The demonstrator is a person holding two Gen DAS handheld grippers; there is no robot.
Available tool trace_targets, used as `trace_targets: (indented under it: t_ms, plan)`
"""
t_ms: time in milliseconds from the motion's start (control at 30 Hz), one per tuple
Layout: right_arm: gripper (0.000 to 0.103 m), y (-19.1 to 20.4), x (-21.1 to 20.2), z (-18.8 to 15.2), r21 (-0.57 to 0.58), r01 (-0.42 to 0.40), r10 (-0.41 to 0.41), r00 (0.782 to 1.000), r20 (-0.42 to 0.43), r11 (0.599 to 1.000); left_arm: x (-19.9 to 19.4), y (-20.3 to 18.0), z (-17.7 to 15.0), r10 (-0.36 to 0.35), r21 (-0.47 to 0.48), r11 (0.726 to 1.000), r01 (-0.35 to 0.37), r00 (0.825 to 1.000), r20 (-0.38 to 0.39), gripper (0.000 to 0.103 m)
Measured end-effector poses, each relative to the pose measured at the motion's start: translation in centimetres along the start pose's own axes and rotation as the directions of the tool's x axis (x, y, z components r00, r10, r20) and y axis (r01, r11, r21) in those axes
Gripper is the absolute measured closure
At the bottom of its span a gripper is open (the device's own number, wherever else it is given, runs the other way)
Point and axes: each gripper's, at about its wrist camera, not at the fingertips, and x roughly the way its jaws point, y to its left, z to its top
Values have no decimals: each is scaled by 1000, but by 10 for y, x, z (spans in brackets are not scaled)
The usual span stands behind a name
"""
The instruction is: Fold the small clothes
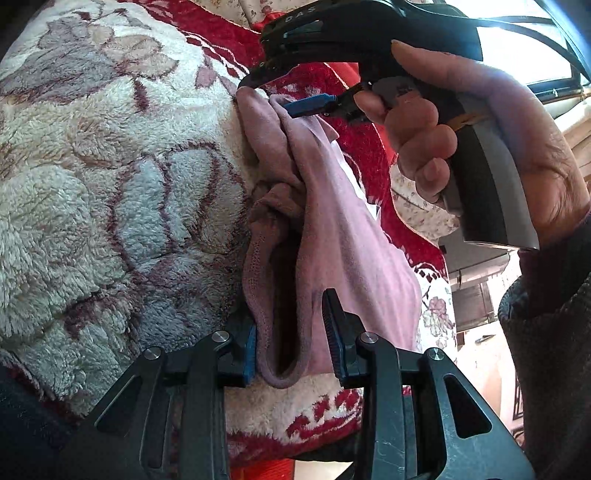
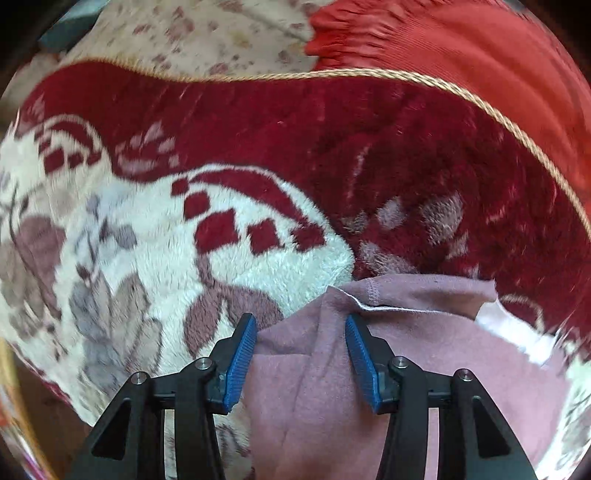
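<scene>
A small mauve-pink garment [image 1: 325, 229] lies bunched on a fluffy cream and red floral blanket [image 1: 110, 184]. My left gripper [image 1: 291, 332] is open, its blue pads on either side of the garment's near hemmed edge. My right gripper [image 1: 295, 96], held in a hand, reaches the garment's far end; one blue pad shows there. In the right wrist view the right gripper [image 2: 301, 325] is open, with the garment [image 2: 369, 369] lying between and under its pads, a stitched seam just ahead.
The blanket [image 2: 184, 240] covers most of both views, with a gold cord edge [image 2: 480, 99]. A red cloth [image 2: 461, 44] and a pale floral sheet [image 2: 203, 29] lie beyond it. A bright window is at the upper right of the left wrist view.
</scene>
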Motion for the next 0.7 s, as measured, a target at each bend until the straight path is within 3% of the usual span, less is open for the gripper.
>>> trace_targets:
  t_ms: [300, 400, 467, 633, 700]
  plan:
    - [55, 2, 11, 10, -17, 35, -35, 999, -24, 999, 0, -2, -1, 0, -1, 1000, 0, 1000, 1, 72]
    - [75, 6, 12, 17, -2, 58, -58, 998, -19, 998, 0, -3, -2, 1, 1, 1000, -1, 1000, 1, 72]
    - [92, -9, 8, 15, 53, 23, -23, 1000, -11, 998, 1, -3, -2, 3, 4, 1000, -3, 1000, 2, 72]
    - [98, -43, -10, 6, 137, -129, 122, 991, 60, 982, 2, -5, -2, -18, -12, 1000, 18, 1000, -10, 71]
    - [98, -56, -23, -1, 151, -185, 171, 980, 103, 971, 0, -7, -1, -31, -5, 999, 31, 1000, 2, 87]
